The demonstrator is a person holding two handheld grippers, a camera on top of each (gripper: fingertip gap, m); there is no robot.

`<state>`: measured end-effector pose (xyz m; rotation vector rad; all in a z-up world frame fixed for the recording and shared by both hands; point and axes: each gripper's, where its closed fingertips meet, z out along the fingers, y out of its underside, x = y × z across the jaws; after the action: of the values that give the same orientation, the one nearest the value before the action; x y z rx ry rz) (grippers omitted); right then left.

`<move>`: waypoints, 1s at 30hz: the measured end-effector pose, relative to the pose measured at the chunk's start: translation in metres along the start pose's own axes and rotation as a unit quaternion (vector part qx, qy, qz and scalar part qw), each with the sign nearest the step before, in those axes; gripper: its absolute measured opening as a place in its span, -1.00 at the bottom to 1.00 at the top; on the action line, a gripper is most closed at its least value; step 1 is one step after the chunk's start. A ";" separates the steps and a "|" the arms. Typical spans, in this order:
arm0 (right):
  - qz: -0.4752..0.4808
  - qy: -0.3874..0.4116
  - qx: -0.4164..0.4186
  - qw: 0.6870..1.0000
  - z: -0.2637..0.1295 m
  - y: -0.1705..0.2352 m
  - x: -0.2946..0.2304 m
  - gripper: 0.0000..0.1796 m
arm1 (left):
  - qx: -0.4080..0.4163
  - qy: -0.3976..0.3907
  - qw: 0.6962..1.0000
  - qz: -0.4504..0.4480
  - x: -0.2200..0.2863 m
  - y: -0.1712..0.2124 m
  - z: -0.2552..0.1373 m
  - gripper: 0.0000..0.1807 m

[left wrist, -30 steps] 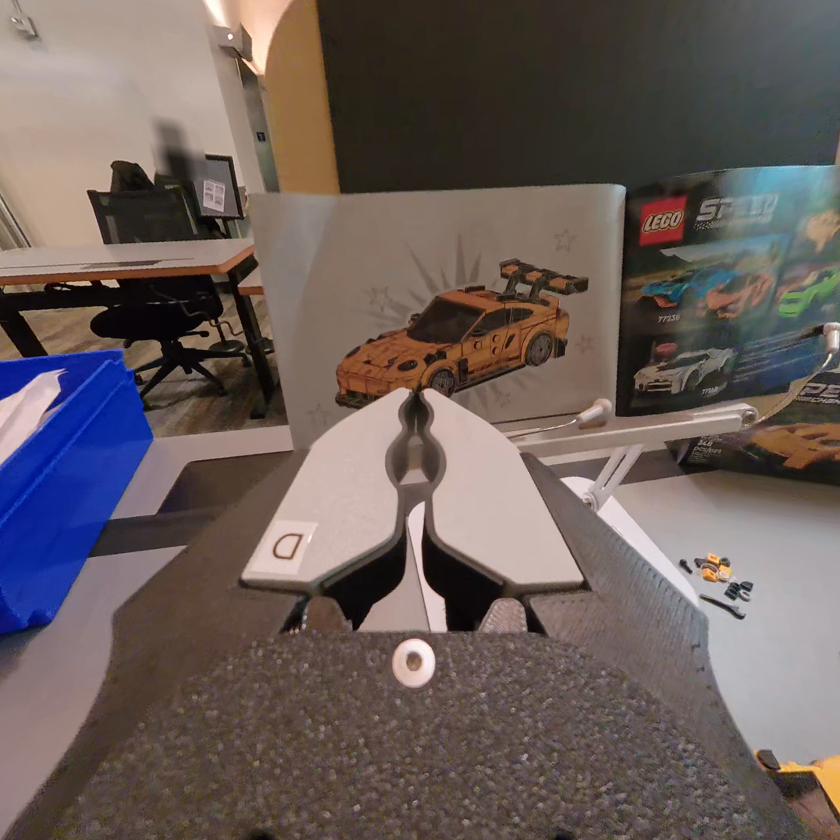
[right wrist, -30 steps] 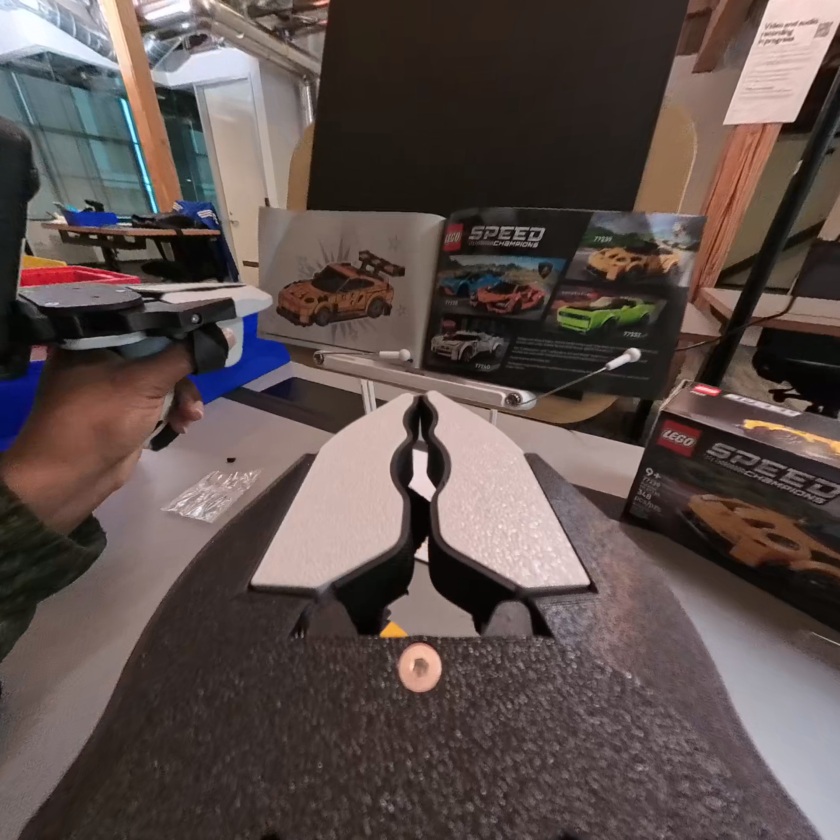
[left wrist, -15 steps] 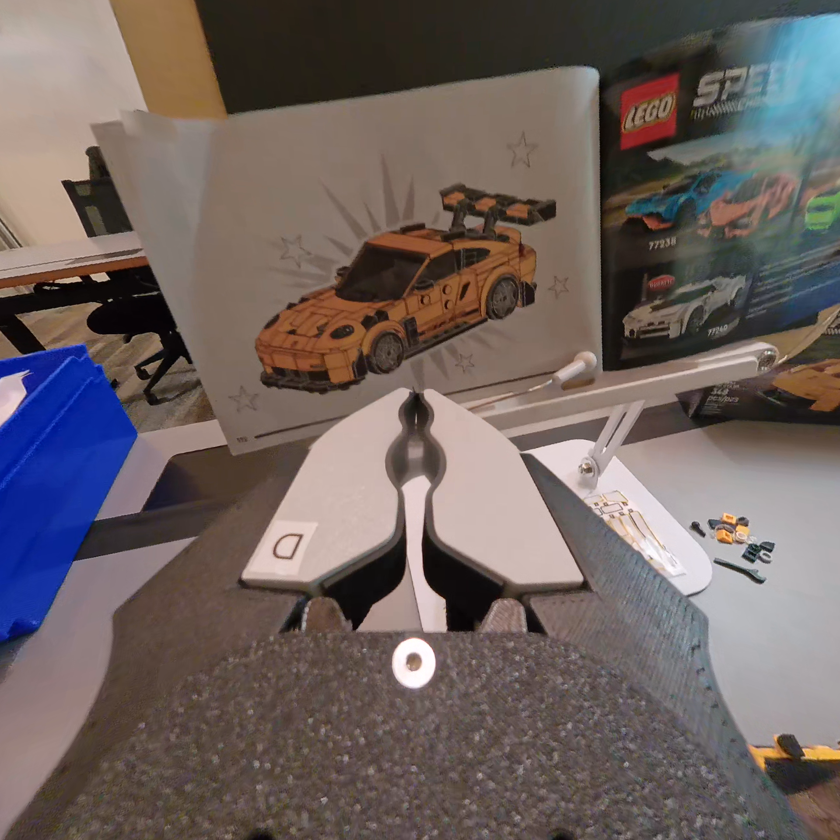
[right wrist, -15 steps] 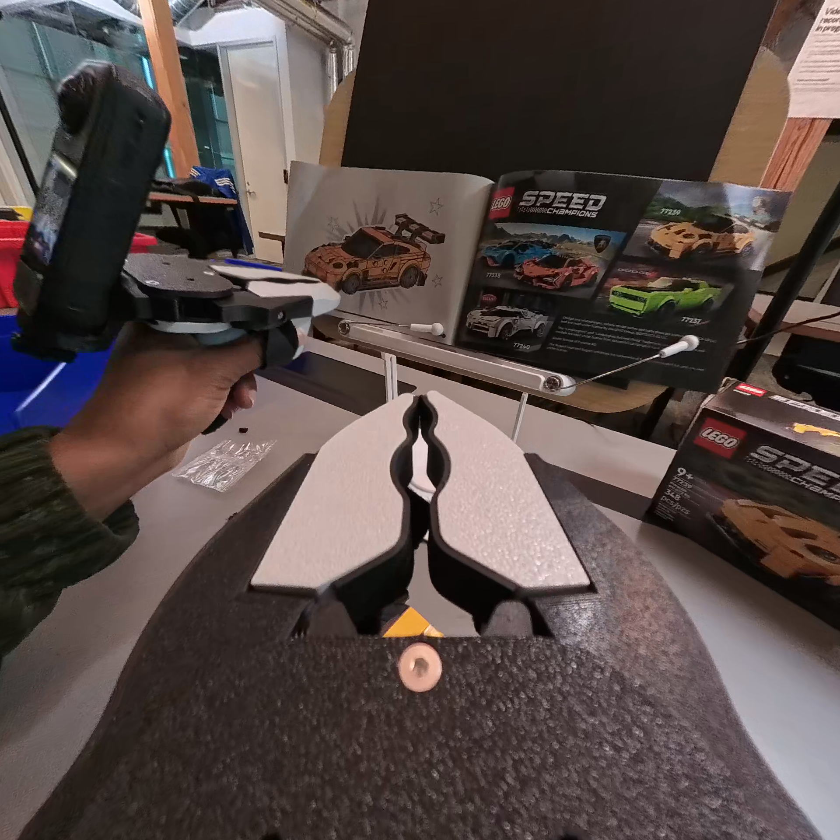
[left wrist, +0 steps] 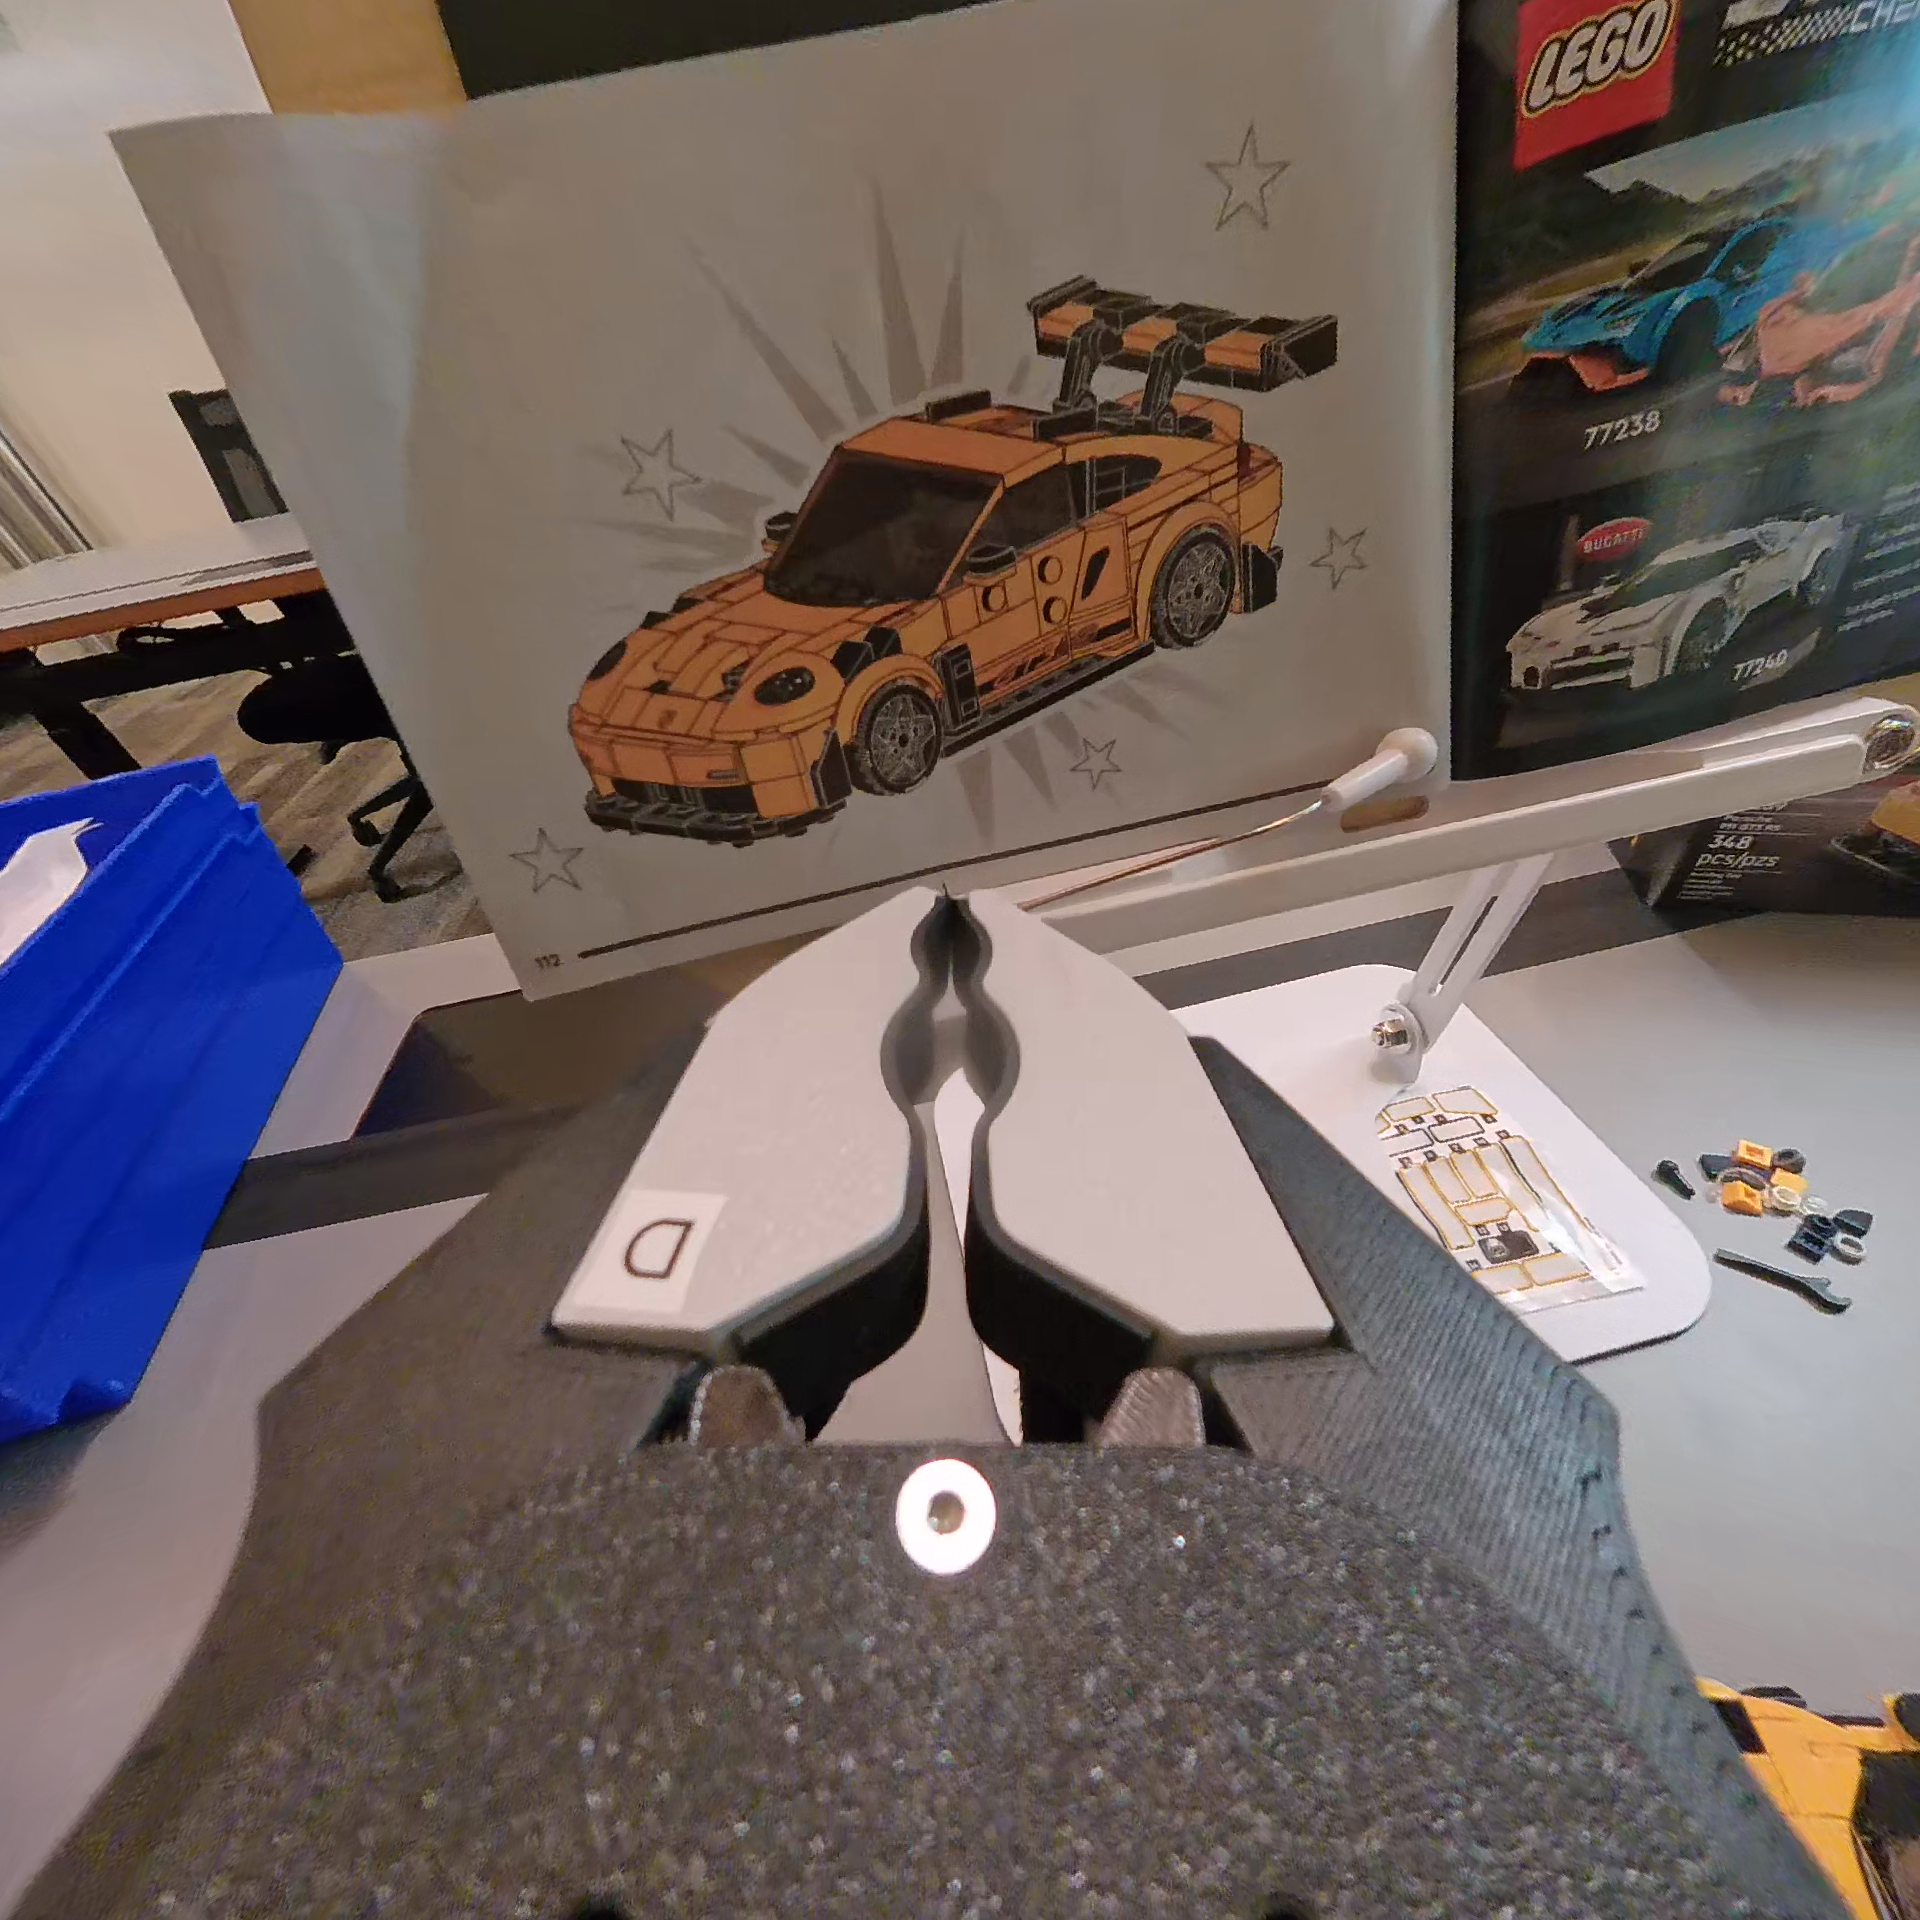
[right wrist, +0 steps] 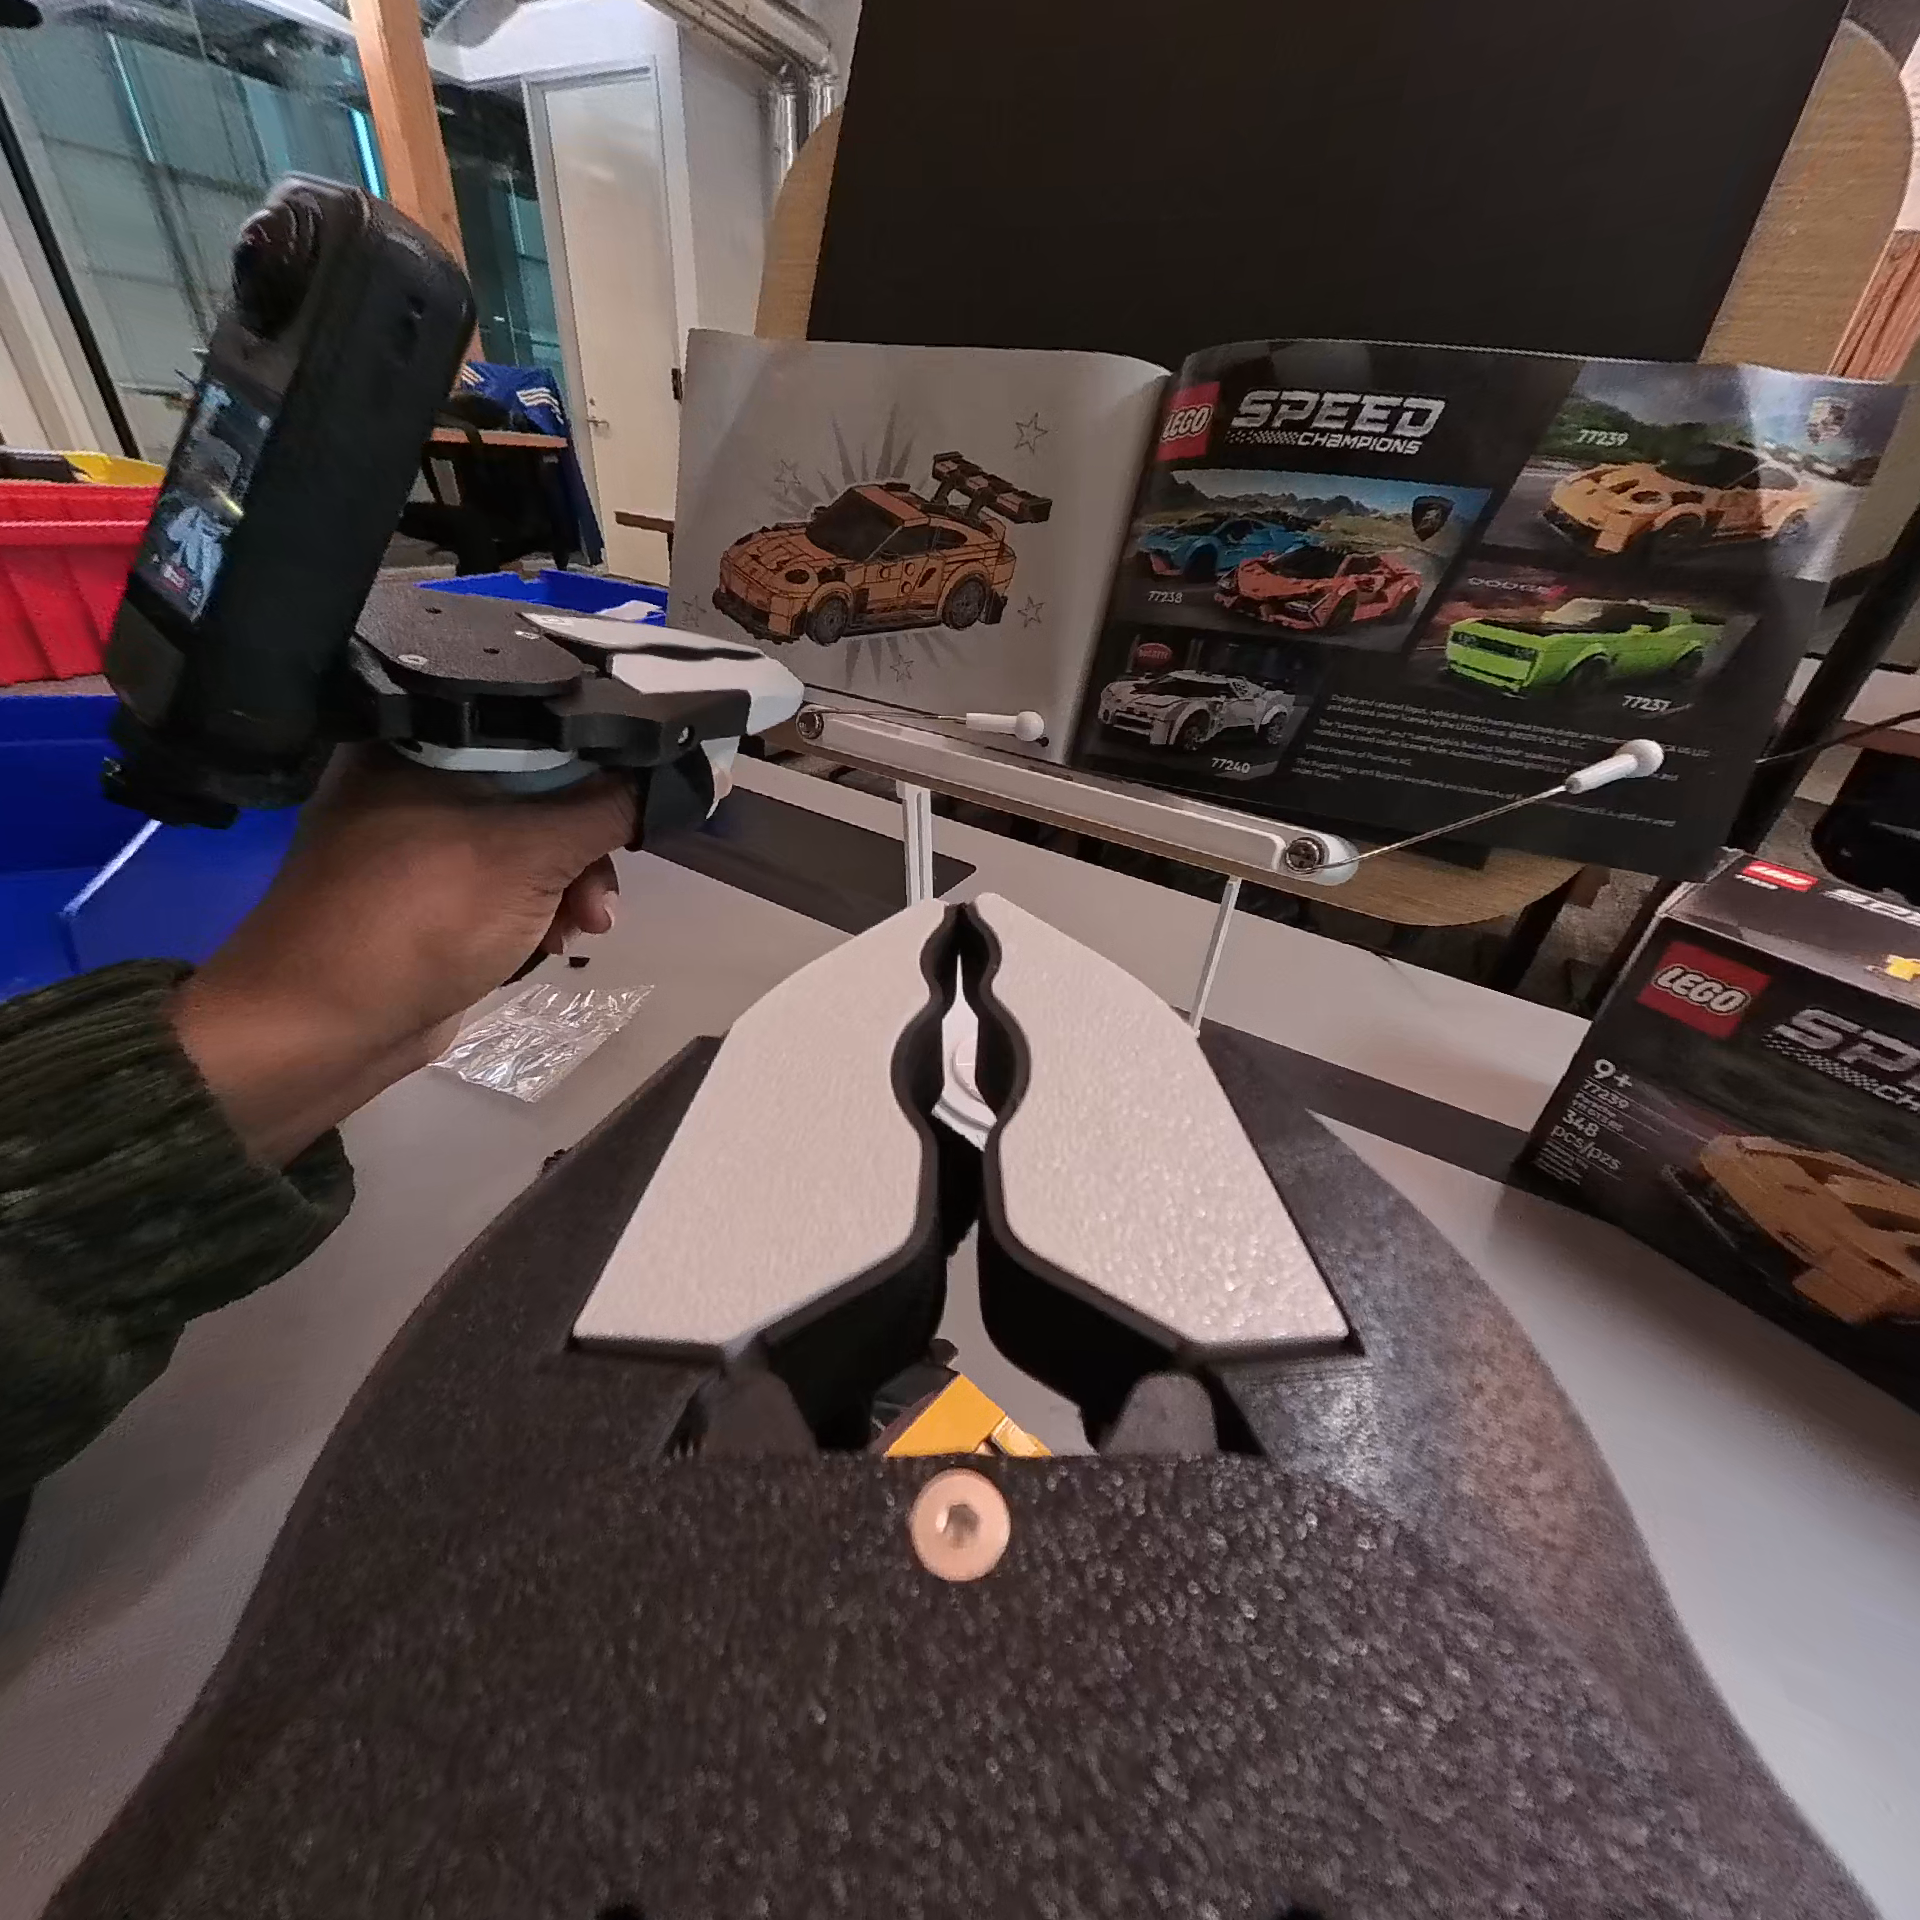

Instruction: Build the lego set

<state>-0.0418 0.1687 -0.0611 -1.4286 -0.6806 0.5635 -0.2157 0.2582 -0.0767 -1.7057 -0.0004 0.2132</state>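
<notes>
Left wrist view: left gripper (left wrist: 951, 914) clenched right at instruction booklet (left wrist: 935, 499)'s bottom edge, right gripper (right wrist: 961, 914) clenched too, loose bricks (left wrist: 1766, 1195) at 3 o'clock.

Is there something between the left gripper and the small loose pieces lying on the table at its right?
Partly. The sticker sheet and the white stand base lie between the left gripper and the loose pieces. Both are flat, so passing above looks possible.

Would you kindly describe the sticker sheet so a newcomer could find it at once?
Start at the open instruction booklet on its white stand. On the stand's flat base plate lies the sticker sheet, a clear strip of yellow-edged shapes, unlike the loose small parts on the table beside it.
</notes>
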 end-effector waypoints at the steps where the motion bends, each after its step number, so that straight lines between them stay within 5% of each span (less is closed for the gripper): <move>1: 0.000 -0.001 0.000 1.000 0.000 0.000 0.000 -1.00 | 0.000 -0.001 1.000 0.002 0.000 0.000 0.000 -1.00; 30: -0.021 -0.019 0.001 1.000 0.001 0.004 -0.012 -1.00 | 0.023 0.016 0.999 0.034 0.023 -0.015 -0.009 -1.00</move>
<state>-0.0508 0.1613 -0.0662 -1.4026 -0.7385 0.5591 -0.1896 0.2549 -0.0641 -1.6647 0.0859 0.2348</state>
